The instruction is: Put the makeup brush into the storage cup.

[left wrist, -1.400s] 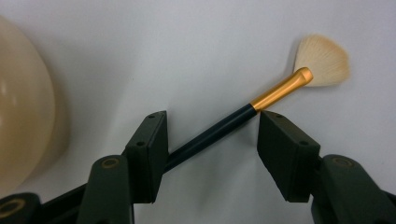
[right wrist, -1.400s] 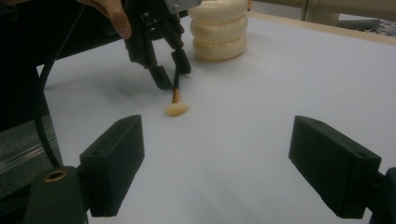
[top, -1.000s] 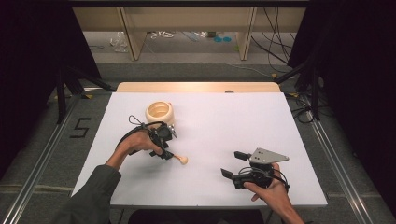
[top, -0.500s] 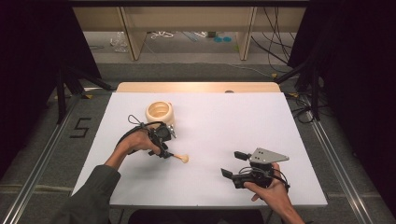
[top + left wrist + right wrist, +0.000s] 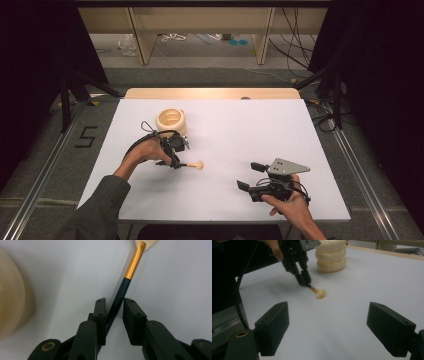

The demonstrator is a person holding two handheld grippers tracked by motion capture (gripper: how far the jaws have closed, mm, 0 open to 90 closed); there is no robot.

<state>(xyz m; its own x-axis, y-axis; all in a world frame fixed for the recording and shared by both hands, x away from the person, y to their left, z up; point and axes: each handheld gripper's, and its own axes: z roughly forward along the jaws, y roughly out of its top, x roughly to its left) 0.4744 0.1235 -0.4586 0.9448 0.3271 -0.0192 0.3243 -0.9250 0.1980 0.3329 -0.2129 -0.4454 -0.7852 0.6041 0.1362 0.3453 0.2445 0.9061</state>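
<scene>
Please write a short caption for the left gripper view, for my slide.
Left gripper fingers closing around a spoon handle on the white table.

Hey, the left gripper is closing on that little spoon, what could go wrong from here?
The left gripper has just been closing around the spoon's thin dark handle, with a gap still showing beside one pad, so it may slip or pivot. The cream ribbed cup stands close by; a swing could knock it.

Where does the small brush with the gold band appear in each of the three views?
High view: brush left of centre on the white table, at the left gripper.
Left gripper view: brush between the jaws, running to the top edge.
Right gripper view: brush upper centre.
Shared landmark: cream ribbed pot.
</scene>
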